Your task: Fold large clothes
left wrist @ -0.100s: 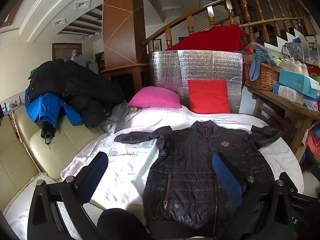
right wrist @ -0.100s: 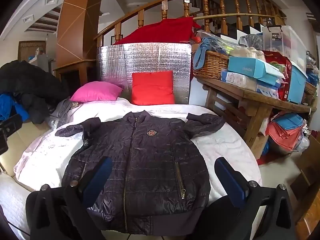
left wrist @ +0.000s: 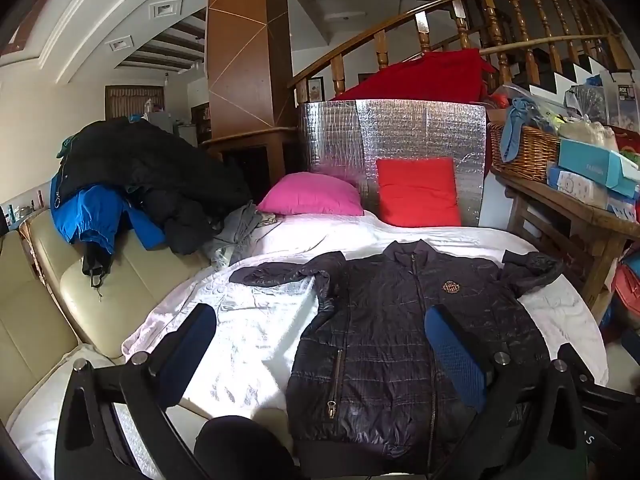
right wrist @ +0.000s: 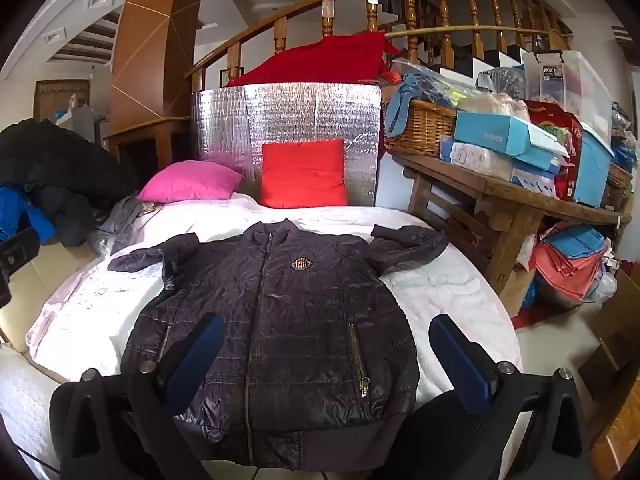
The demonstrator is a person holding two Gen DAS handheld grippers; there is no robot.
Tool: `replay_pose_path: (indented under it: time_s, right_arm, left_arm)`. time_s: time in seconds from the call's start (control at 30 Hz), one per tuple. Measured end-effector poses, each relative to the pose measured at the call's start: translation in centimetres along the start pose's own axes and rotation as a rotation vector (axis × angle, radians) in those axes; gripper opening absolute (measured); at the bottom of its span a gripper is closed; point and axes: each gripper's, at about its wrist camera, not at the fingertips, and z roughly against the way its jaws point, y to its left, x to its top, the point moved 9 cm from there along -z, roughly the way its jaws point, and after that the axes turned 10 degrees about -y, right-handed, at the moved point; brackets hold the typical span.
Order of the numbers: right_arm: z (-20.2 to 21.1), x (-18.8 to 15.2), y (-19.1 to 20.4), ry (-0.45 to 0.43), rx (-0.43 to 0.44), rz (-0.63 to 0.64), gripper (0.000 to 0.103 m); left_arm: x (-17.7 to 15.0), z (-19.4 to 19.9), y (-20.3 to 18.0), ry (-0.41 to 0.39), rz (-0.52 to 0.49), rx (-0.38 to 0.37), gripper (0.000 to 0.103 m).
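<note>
A dark quilted jacket (left wrist: 404, 344) lies flat, front up and zipped, on a white-covered bed (left wrist: 248, 320). It also shows in the right wrist view (right wrist: 288, 320), on the bed (right wrist: 440, 292). Both sleeves are bent near the shoulders. My left gripper (left wrist: 320, 328) is open and empty, held above the jacket's left half and the sheet. My right gripper (right wrist: 326, 336) is open and empty, held above the jacket's lower right part near the hem.
A pink pillow (left wrist: 312, 196) and a red pillow (left wrist: 416, 192) lean at the bed's head against a silver foil panel (left wrist: 400, 136). A cream sofa (left wrist: 52, 292) with piled dark and blue clothes (left wrist: 132, 184) stands left. A cluttered wooden table (right wrist: 508, 196) stands right.
</note>
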Motion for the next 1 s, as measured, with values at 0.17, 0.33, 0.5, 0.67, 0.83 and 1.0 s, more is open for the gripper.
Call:
replay_pose_path:
  time_s: [0.17, 0.33, 0.5, 0.67, 0.83, 1.0]
  right_arm:
    - [0.0, 0.2, 1.0, 0.018, 0.006, -0.008, 0.103]
    - [-0.6, 0.5, 1.5, 0.01, 0.003, 0.027, 0.103]
    - [-0.7, 0.7, 1.5, 0.01, 0.004, 0.024, 0.103]
    - [-0.9, 0.6, 1.0, 0.016, 0.004, 0.008, 0.103]
    - [-0.9, 0.5, 0.8, 0.017, 0.005, 0.007, 0.103]
    - [-0.9, 0.5, 0.9, 0.019, 0.003, 0.007, 0.103]
  left_arm:
    - [-0.4, 0.6, 0.0, 0.001, 0.001, -0.004, 0.103]
    - [-0.1, 0.4, -0.2, 0.008, -0.008, -0.004, 0.103]
    - [-0.2, 0.4, -0.7, 0.015, -0.019, -0.01, 0.103]
    - [-0.4, 0.5, -1.0, 0.019, -0.038, -0.019, 0.103]
    - [-0.4, 0.3, -0.9, 0.025, -0.037, -0.017, 0.103]
    - [-0.6, 0.2, -0.9, 0.031, -0.041, -0.016, 0.103]
